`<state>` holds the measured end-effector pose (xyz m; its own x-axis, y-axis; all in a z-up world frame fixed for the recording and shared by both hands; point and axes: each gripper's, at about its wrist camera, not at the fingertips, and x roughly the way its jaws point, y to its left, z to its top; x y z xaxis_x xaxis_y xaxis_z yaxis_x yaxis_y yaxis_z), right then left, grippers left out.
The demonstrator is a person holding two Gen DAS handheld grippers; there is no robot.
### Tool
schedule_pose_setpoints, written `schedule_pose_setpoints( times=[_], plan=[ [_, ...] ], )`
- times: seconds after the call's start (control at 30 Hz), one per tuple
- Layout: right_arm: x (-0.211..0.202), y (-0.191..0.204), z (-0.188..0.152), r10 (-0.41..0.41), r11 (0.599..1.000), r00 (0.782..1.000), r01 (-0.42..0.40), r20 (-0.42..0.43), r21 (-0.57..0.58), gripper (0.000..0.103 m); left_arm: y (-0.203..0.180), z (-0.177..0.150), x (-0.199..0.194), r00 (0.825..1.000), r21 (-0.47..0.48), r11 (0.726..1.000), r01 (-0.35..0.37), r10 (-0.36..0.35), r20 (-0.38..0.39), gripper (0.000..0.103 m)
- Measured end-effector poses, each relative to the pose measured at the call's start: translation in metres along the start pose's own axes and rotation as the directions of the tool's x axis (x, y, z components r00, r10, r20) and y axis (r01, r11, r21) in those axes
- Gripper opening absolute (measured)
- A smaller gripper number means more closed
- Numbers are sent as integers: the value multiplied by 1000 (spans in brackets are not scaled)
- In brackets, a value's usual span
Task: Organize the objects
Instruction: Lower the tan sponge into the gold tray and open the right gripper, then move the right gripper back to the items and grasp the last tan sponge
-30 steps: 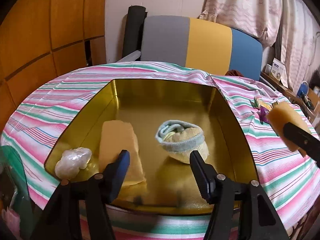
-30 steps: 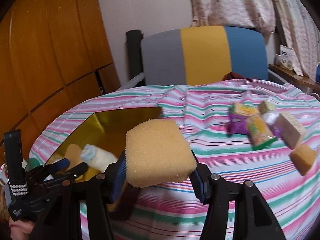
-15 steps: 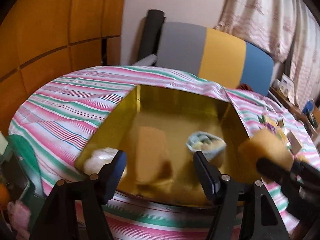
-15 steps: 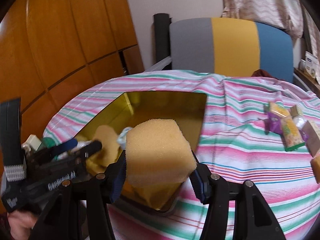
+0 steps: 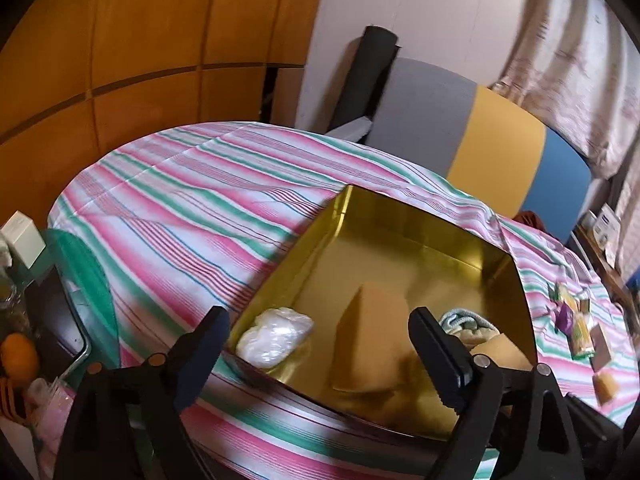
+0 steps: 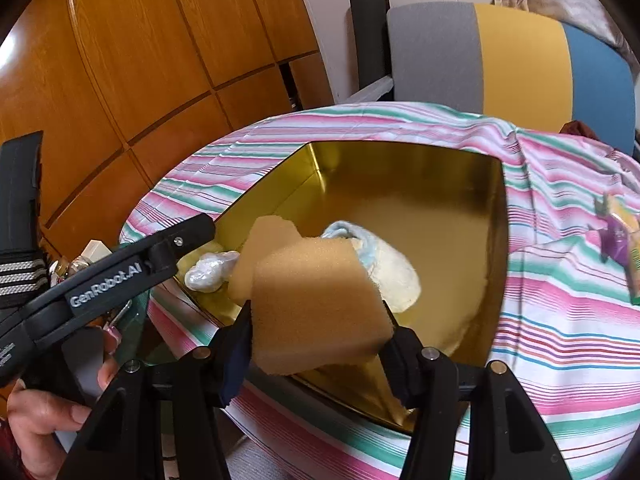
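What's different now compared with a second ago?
The right hand-held gripper carried its sponge from beside the gold tin to over it. The left hand-held gripper, empty, is opening. The tin's sponge, sock and bag stayed.

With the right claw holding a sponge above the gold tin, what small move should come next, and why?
Probably lower the right claw a little and open it. Its sponge already hangs over the gold tin, above bare floor near the sponge inside and the rolled sock. The left claw is opening with nothing between its jaws, beside the drop spot rather than over it.
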<state>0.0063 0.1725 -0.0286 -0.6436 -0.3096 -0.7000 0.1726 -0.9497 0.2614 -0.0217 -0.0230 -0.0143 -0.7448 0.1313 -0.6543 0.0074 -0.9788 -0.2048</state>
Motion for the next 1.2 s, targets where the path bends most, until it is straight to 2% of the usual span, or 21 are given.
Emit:
schedule_pose_setpoints(
  times=[0.07,0.23,0.37,0.7,0.93,1.2],
  plan=[
    [6,3,2,8,1000,1000,-8,-11,0,58,6,2,-2,1000,-22,1000,-11,11,9,91],
    [16,7,3,-34,999,999,33,-29,-16,59,16,6,-8,999,-84,996,-24,27,27,98],
    [9,7,0,-58,998,998,58,-1,-33,72,18,7,-11,999,-101,995,-23,26,35,99],
    [-14,-12,4,-85,995,995,82,58,54,72,4,1,-13,1000,-66,998,-11,13,24,101],
    [-26,-19,7,-143,988,989,140,46,59,72,-15,-8,-11,1000,-7,1000,-1,1,-1,103],
    [-54,-55,1,-233,966,970,222,67,136,72,-37,-19,-15,999,42,998,44,-44,-20,103]
  ],
)
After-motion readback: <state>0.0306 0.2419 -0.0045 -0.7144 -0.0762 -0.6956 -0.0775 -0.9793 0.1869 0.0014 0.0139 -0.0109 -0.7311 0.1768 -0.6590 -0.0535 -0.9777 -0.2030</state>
